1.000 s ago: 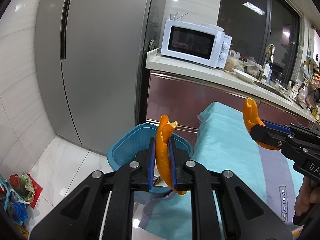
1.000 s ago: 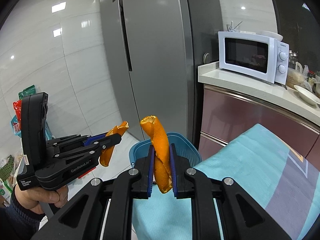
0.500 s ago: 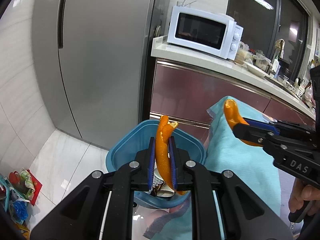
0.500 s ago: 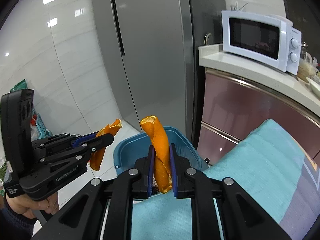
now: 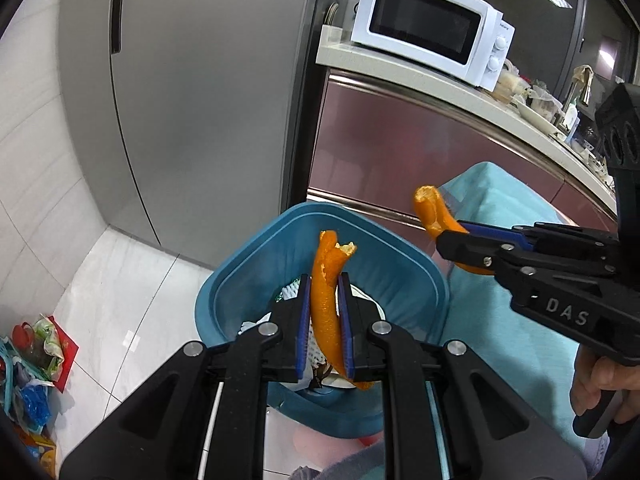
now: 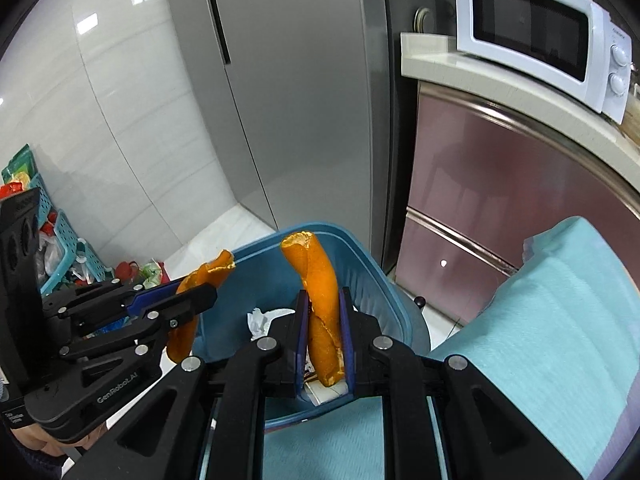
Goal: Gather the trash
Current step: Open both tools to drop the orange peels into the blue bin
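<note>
Left tongs: pinching a curled strip of orange peel between the blue pads, holding it upright right above the mouth of the blue bin.
Right tongs: gripping a second orange peel the same way, and this piece is hanging over the near rim of the bin, on the side by the table.
Bin: sitting on the floor beside the table with the teal cloth, in front of the grey fridge; white paper scraps and other rubbish are already lying inside it.
Done: both peels appear collected and carried to the bin, and some trash is already sitting in it.
Left: neither peel is being released yet; both tongs are pressed together on their pieces. By my judgement the remaining step for these two is simply spreading the tongs so each peel drops in.
Table: only a part of the cloth is showing, so I cannot tell whether more trash is waiting there.
Risk: the right peel is sitting close to the rim and may need carrying a little further in.
</note>
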The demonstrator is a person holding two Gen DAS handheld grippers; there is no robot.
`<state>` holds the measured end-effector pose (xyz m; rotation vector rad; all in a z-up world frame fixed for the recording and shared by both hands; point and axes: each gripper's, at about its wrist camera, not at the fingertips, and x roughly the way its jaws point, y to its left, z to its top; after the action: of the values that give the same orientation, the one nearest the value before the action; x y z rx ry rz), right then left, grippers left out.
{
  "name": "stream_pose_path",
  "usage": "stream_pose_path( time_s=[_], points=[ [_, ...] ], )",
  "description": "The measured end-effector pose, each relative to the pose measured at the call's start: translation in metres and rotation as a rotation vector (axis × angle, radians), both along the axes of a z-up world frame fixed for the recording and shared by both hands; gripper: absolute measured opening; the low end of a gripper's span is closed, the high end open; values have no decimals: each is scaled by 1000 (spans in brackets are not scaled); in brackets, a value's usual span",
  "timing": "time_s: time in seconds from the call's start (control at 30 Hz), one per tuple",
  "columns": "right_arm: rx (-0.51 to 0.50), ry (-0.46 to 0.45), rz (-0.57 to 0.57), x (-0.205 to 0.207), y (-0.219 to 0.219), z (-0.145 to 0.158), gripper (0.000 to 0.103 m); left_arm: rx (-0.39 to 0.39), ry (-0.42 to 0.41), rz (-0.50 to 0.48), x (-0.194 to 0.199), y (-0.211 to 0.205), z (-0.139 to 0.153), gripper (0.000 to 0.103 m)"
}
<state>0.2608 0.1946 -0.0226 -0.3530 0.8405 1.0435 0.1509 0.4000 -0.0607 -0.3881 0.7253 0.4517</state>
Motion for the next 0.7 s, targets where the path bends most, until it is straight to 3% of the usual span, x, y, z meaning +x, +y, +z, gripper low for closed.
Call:
stream_pose_path(
  time_s=[0.7],
  points=[
    [-185,76,33,17,37,-49,13,-54,103,-9,35,11,-60,14]
  ],
)
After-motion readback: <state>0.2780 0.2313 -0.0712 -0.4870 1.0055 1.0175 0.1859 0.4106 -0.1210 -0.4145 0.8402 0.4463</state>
